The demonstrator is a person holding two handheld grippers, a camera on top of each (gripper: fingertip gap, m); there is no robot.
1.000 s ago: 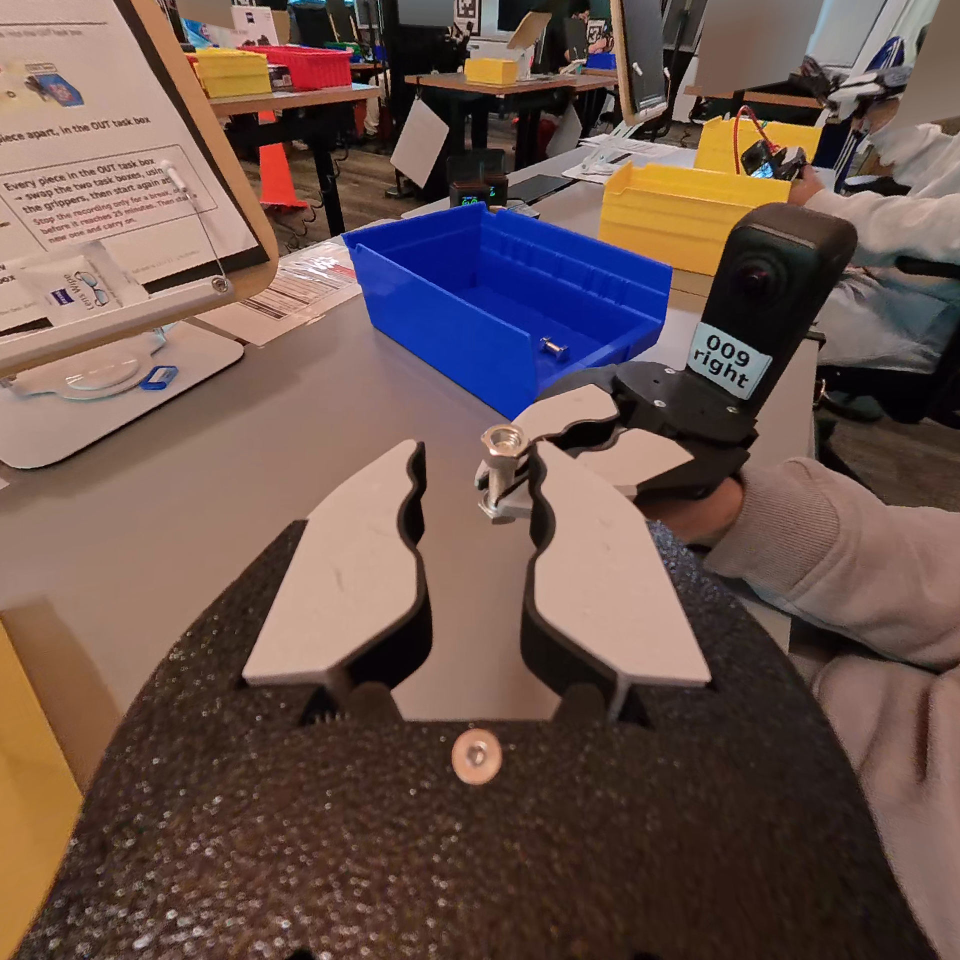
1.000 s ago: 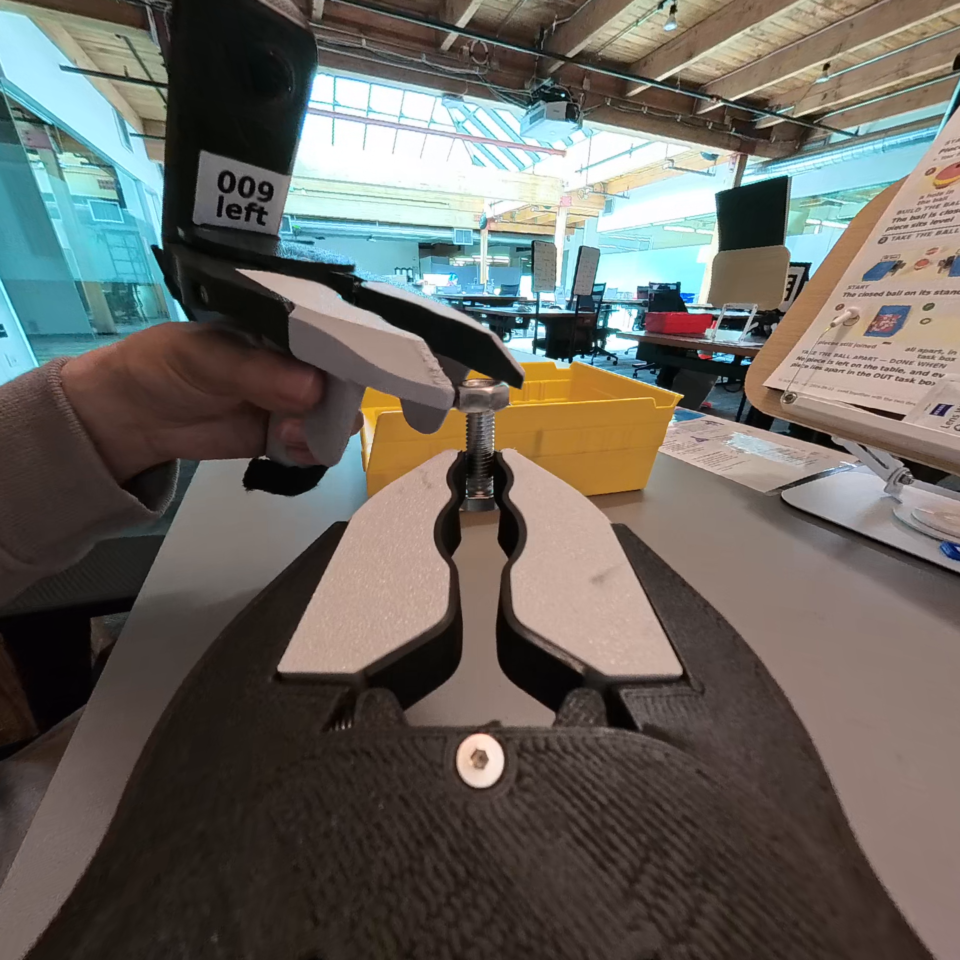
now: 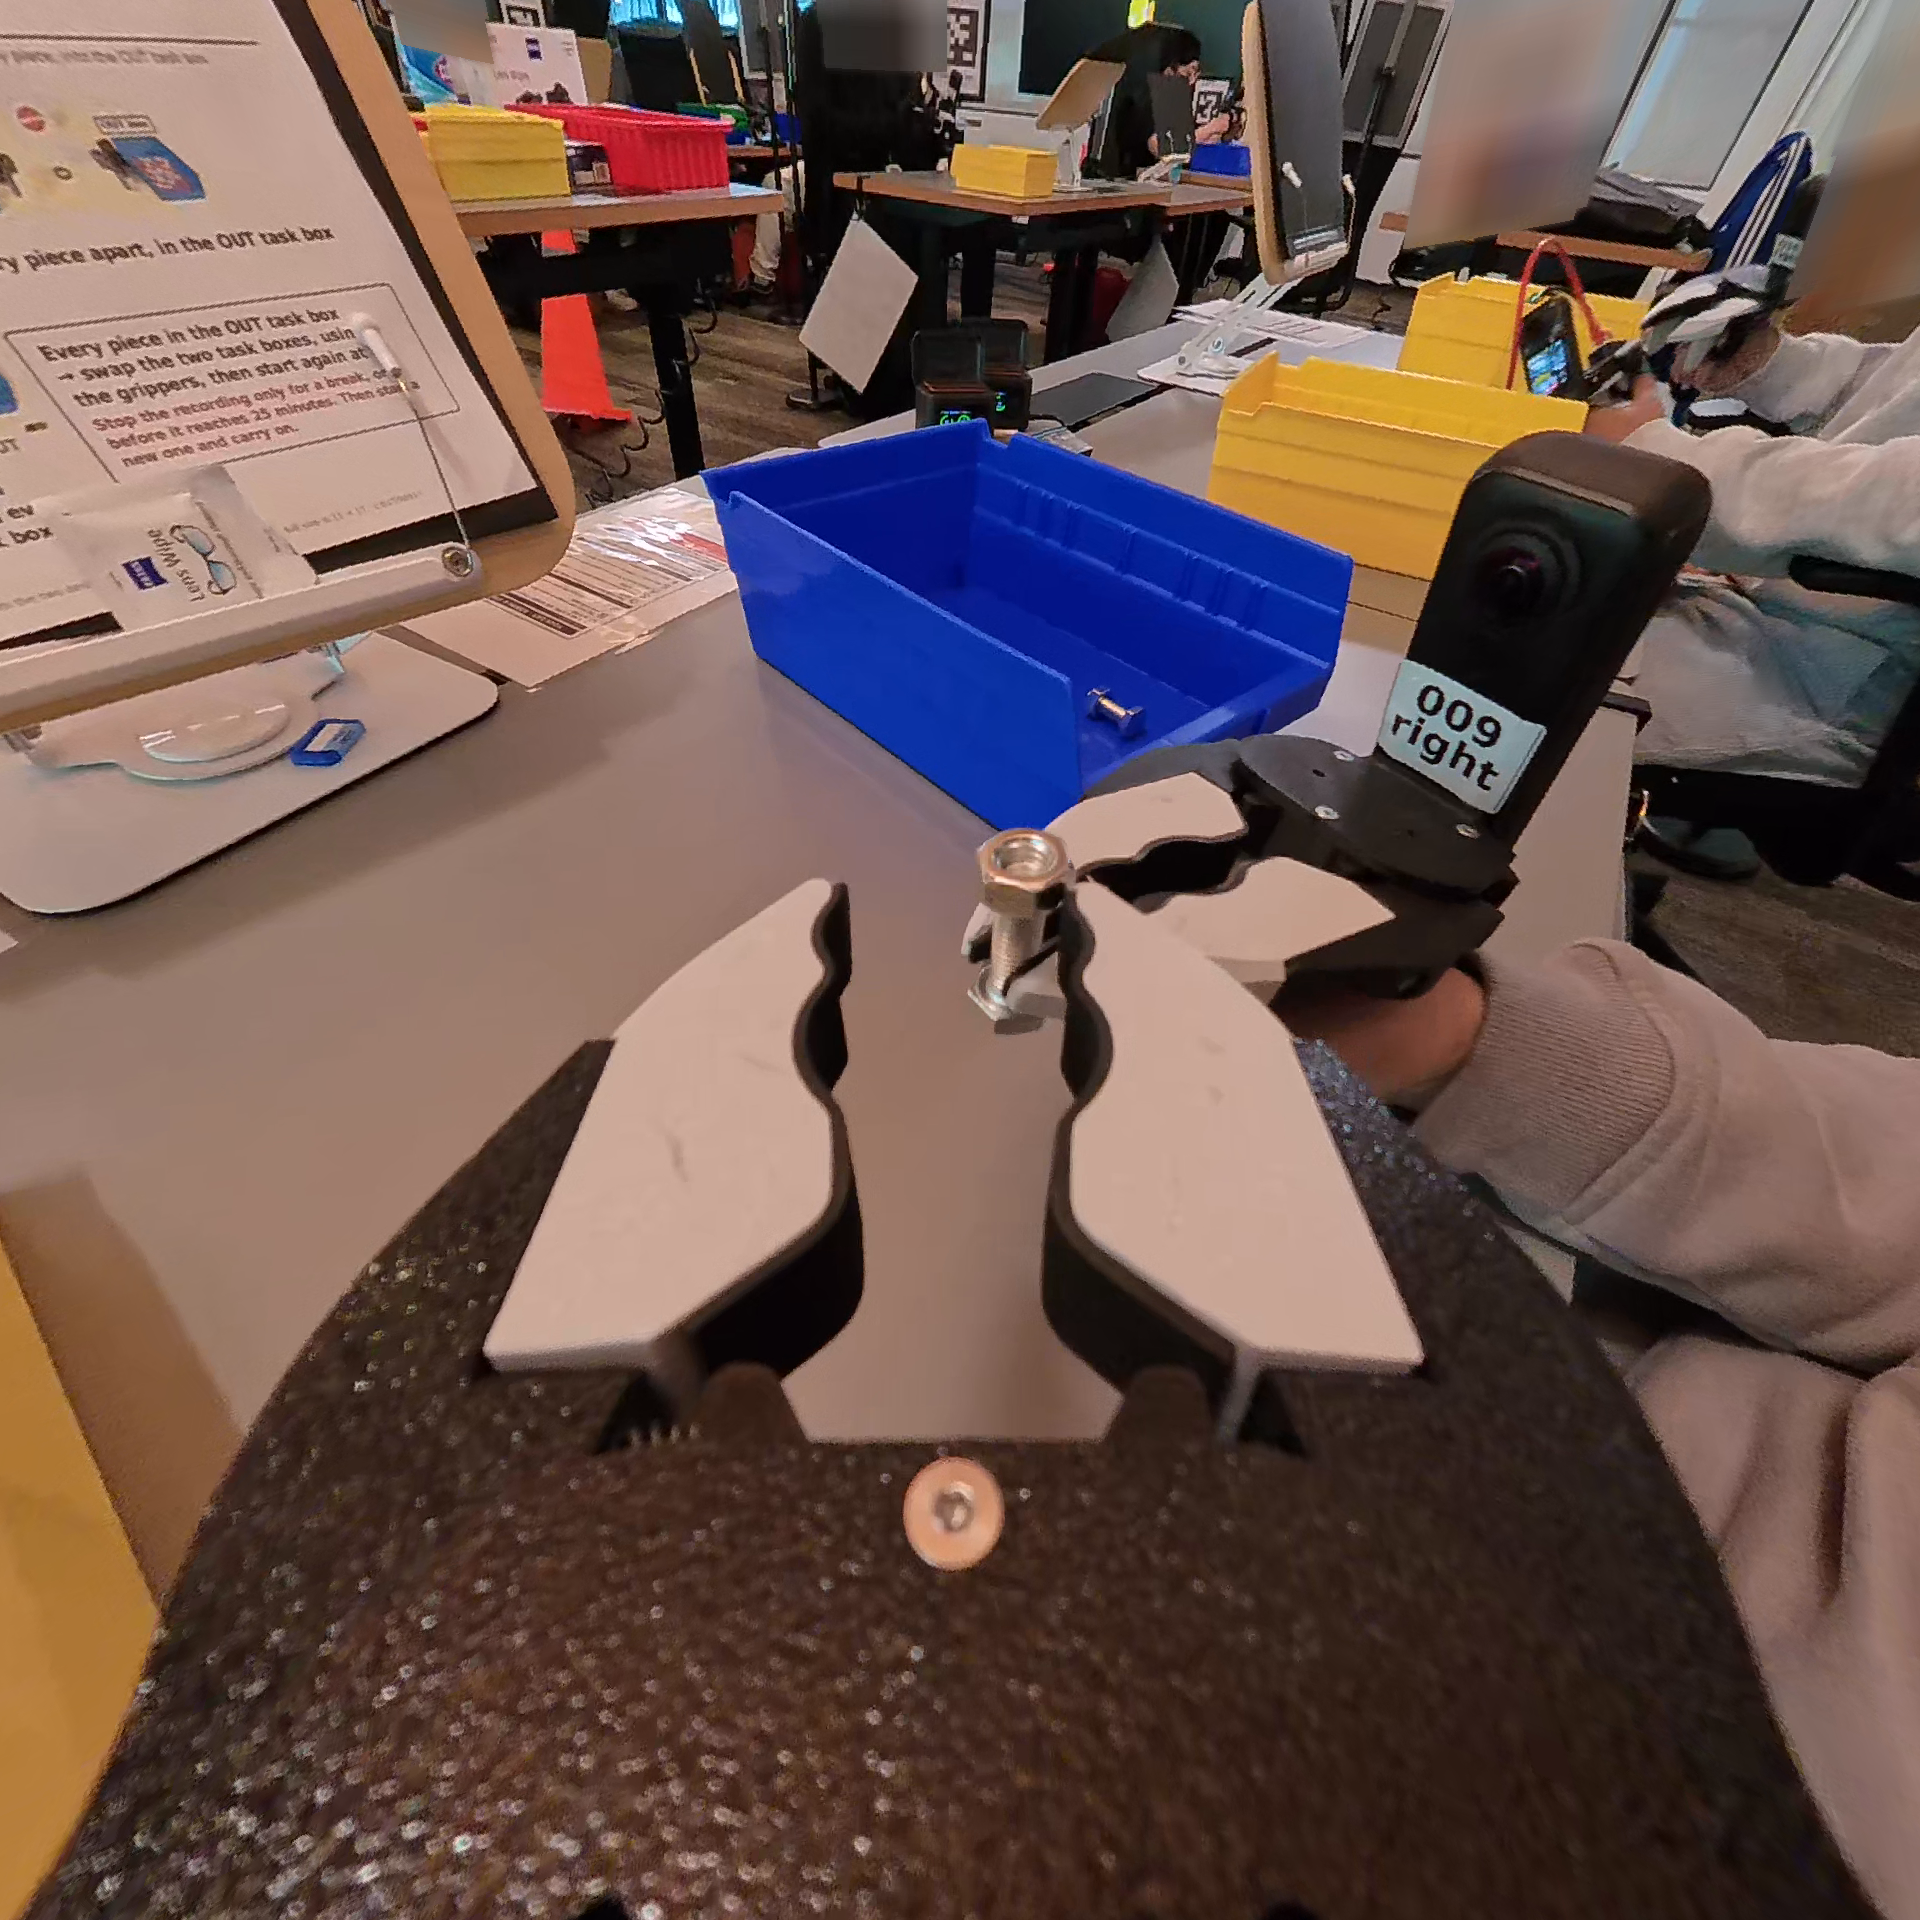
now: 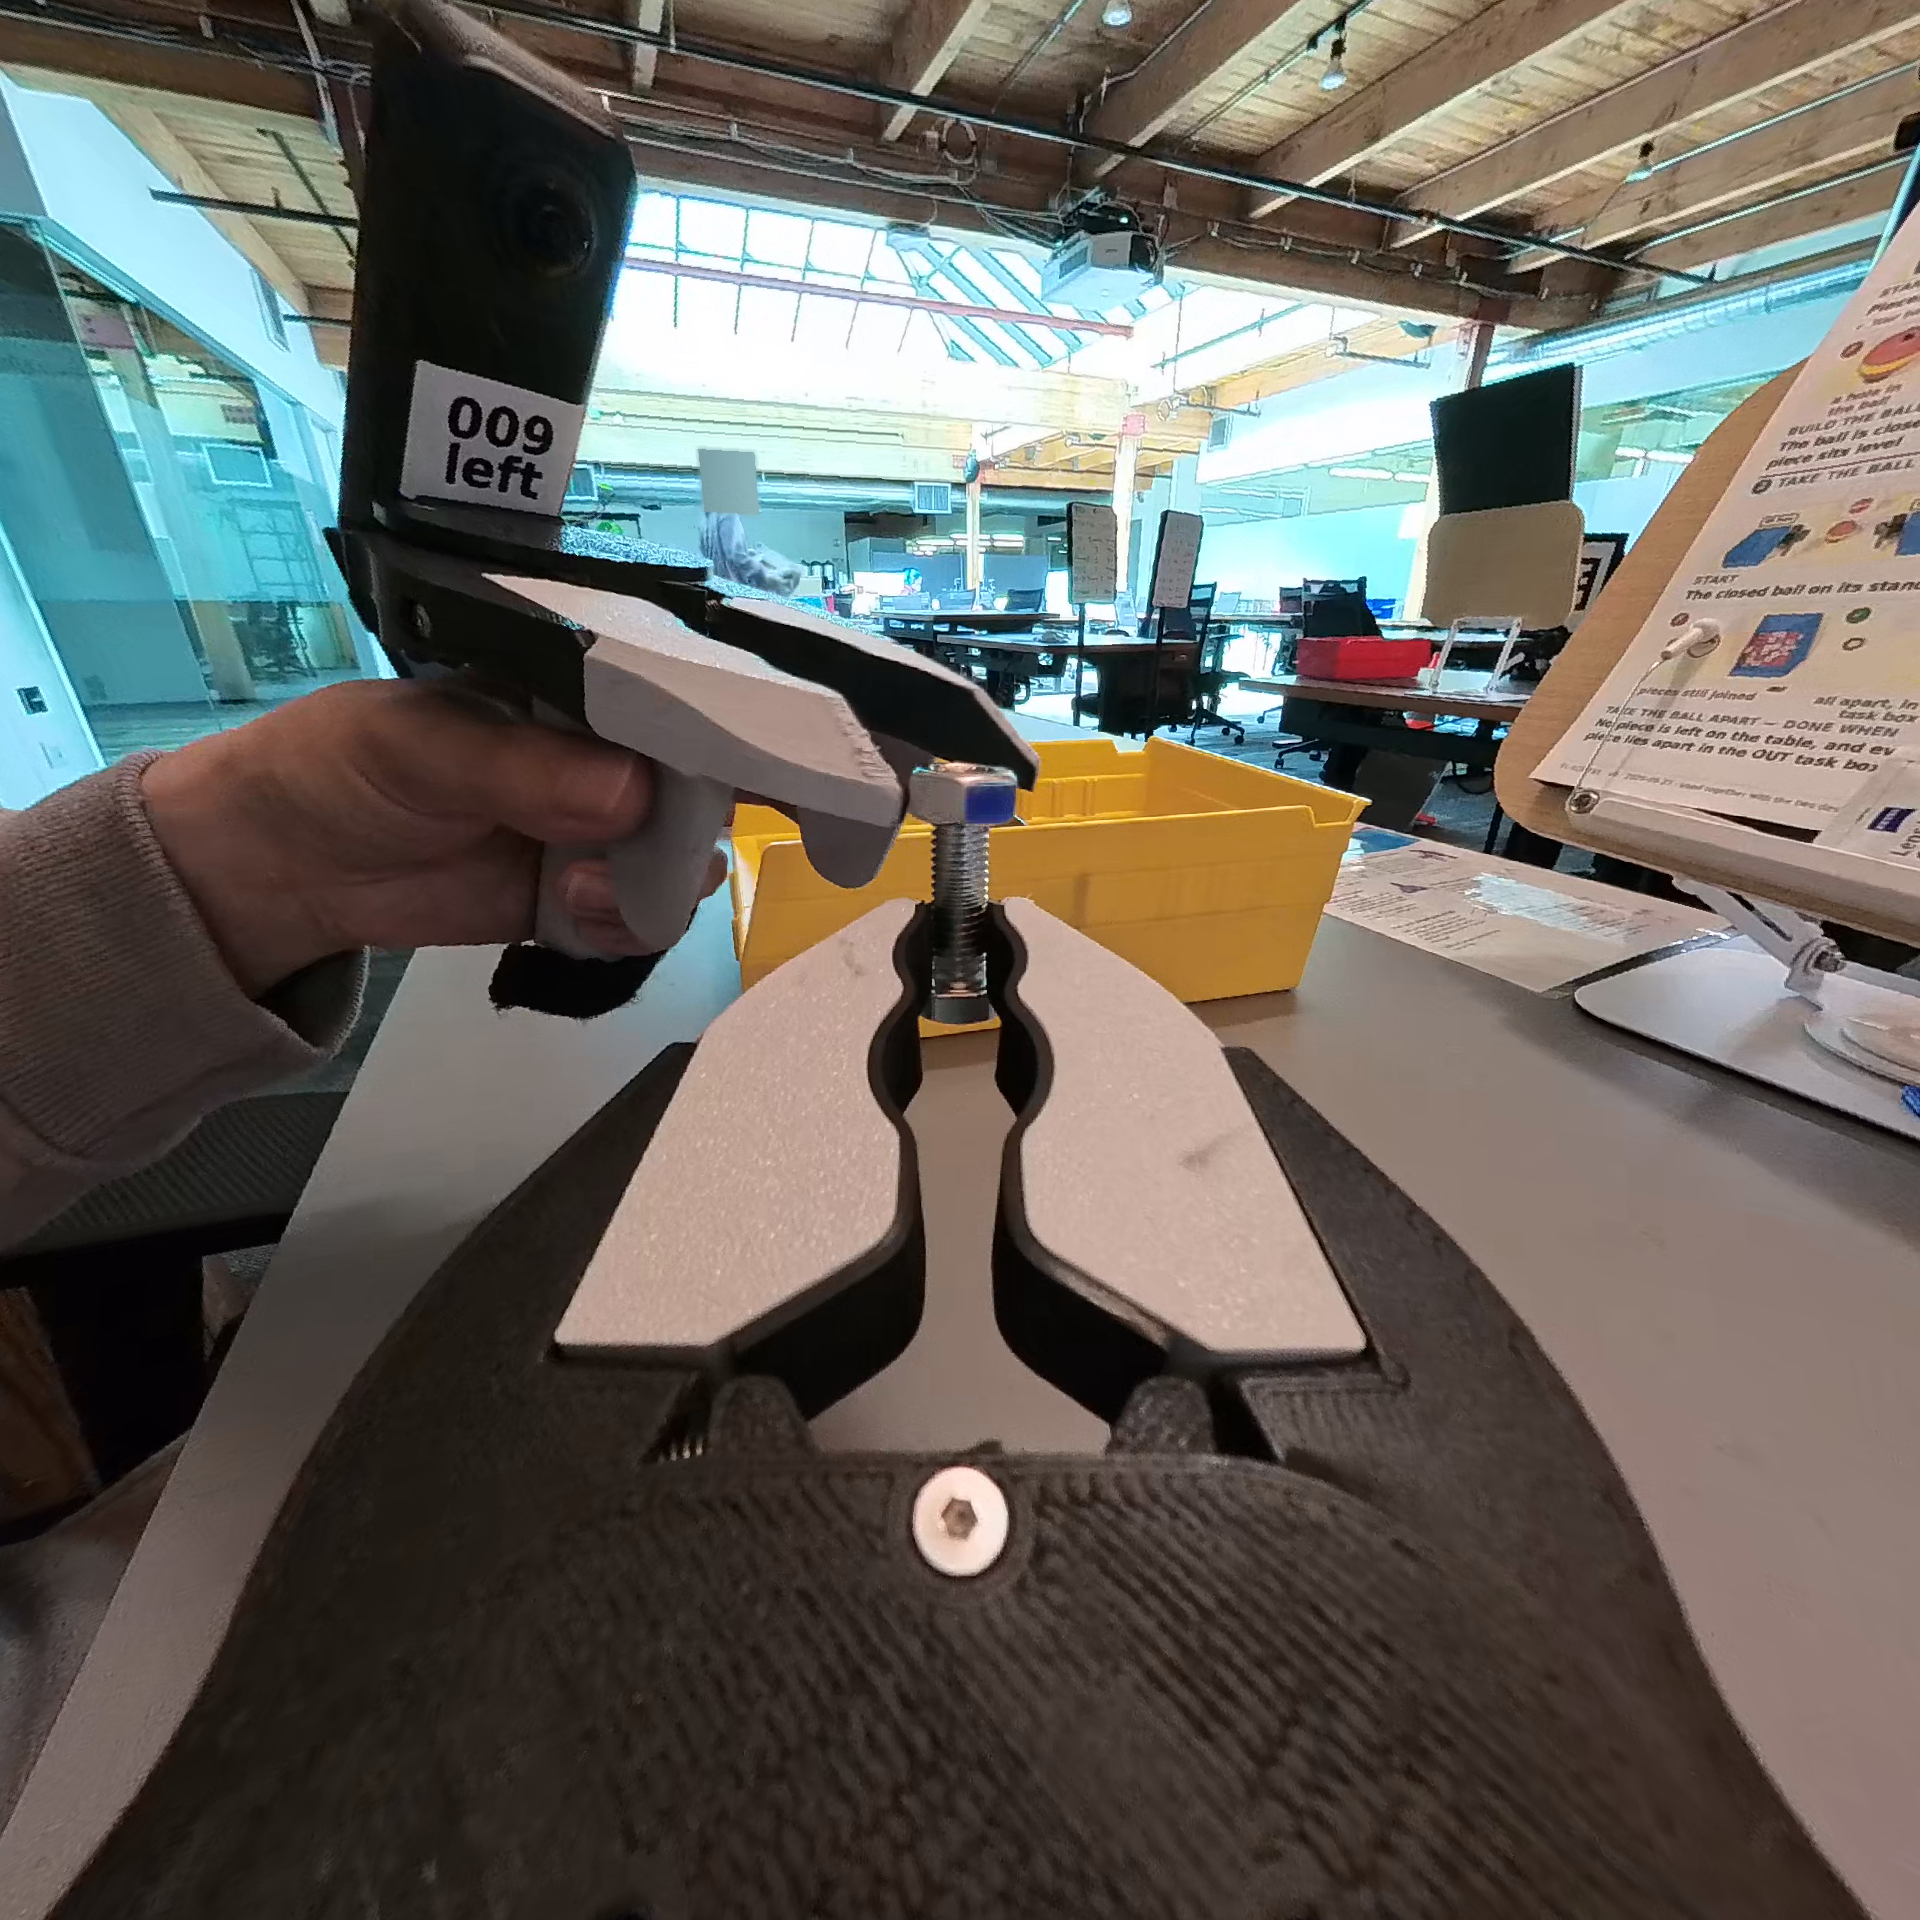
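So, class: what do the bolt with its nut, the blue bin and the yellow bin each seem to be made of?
Bolt and hex nut, clamped upright in the right gripper: bare metal, probably steel; silvery, shiny, with cut threads. Blue bin: moulded plastic, judging by its smooth glossy walls and ribs. Yellow bin: apparently the same plastic, uniform in colour with moulded ridges.

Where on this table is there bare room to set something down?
The widest free patch is the grey table between the document stand's base, the blue bin and the left claw. In the right wrist view, bare table lies right of the yellow bin. It is crowded around the bolt, where both claws meet.
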